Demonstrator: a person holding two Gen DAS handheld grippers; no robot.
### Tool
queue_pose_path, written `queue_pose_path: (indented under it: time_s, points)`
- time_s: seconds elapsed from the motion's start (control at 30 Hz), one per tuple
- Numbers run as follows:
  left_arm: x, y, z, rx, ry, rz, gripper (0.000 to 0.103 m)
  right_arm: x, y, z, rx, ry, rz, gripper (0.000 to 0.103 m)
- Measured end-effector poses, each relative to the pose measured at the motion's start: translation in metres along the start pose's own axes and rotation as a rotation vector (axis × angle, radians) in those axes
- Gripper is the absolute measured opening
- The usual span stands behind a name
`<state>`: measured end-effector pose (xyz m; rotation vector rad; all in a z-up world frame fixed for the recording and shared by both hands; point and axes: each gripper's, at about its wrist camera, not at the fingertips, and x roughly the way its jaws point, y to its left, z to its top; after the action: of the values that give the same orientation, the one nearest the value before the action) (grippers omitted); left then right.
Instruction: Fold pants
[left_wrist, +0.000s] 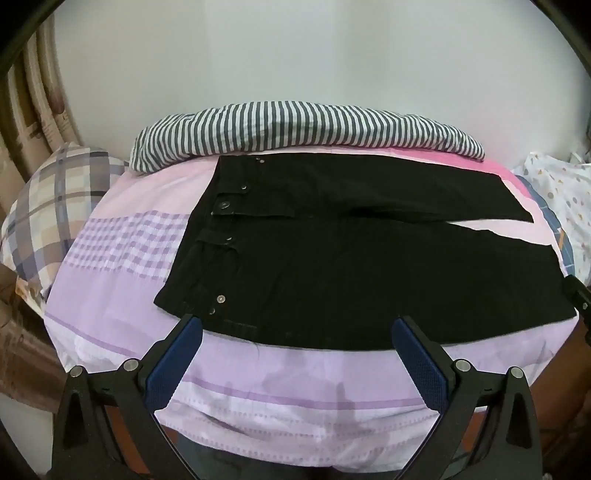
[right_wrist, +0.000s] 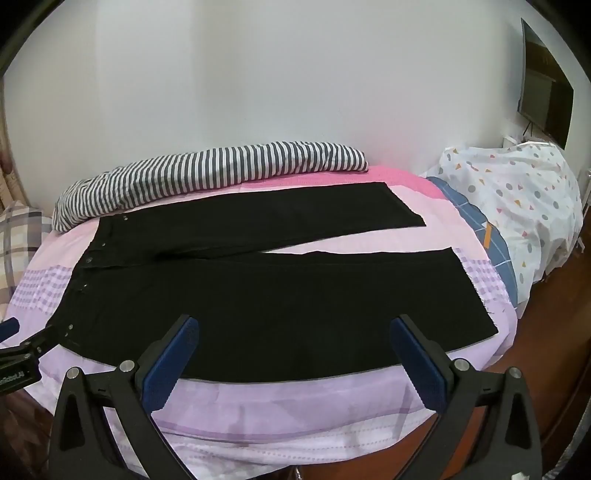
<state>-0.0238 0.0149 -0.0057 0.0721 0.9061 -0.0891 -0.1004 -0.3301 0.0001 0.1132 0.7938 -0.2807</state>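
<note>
Black pants (left_wrist: 332, 266) lie flat on the bed, waistband to the left, both legs stretching right and splitting apart near the hems. My left gripper (left_wrist: 297, 325) hovers open over the near edge of the pants by the waist side, nothing between its blue pads. In the right wrist view the same pants (right_wrist: 277, 295) spread across the bed, and my right gripper (right_wrist: 293, 325) stands open above the near leg's front edge, empty. The left gripper's tip (right_wrist: 11, 328) shows at the left edge, near the waistband corner.
The bed has a pink and lilac checked sheet (left_wrist: 122, 243). A rolled striped blanket (left_wrist: 295, 129) lies along the far wall. A plaid pillow (left_wrist: 48, 206) sits at the left, a white patterned bundle (right_wrist: 517, 206) at the right. Wooden floor (right_wrist: 546, 332) shows beyond the bed's right end.
</note>
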Motion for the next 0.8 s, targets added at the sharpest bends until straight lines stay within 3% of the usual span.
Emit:
queue_pose_path:
  time_s: [0.8]
  points:
    - [0.0015, 0.0022, -0.0067, -0.004, 0.015, 0.009, 0.102, -0.0024, -0.0015, -0.0061, 0.020, -0.015, -0.005, 0.103]
